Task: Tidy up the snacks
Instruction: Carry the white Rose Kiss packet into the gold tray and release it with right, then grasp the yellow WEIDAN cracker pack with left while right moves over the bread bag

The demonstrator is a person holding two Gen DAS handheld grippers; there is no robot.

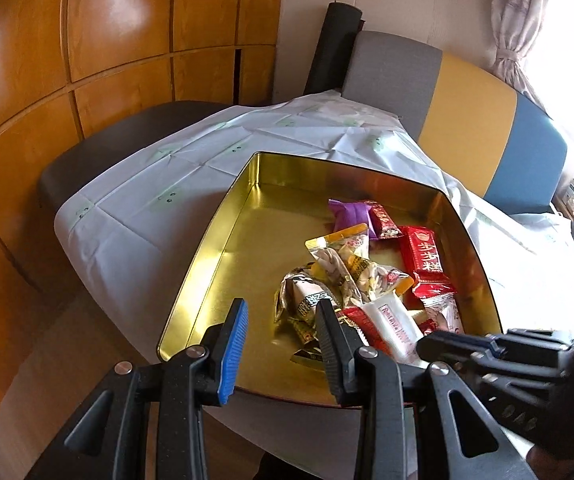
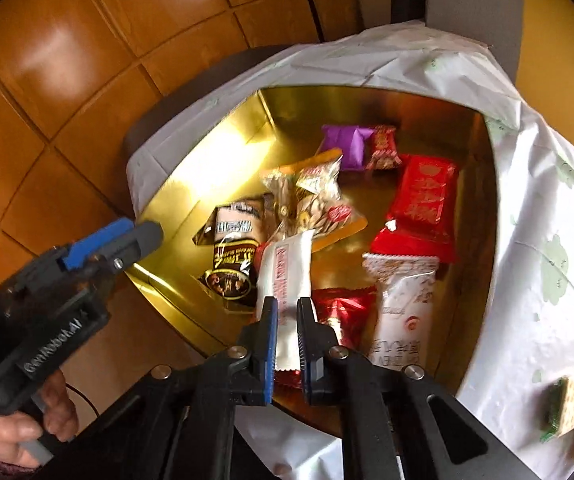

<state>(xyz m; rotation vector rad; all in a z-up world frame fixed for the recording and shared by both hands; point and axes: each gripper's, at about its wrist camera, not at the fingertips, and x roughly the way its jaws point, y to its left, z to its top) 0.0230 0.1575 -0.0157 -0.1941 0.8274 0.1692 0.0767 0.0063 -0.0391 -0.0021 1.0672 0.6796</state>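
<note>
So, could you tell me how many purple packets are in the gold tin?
1: the purple packet lies at the tin's far side, beside a small dark-red packet; another could be hidden under the pile.

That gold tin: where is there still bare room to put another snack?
The gold tin has bare floor along its left wall and far corner, beyond the purple packet. The right half is crowded with wrappers, where the right claw pinches the white packet.
</note>
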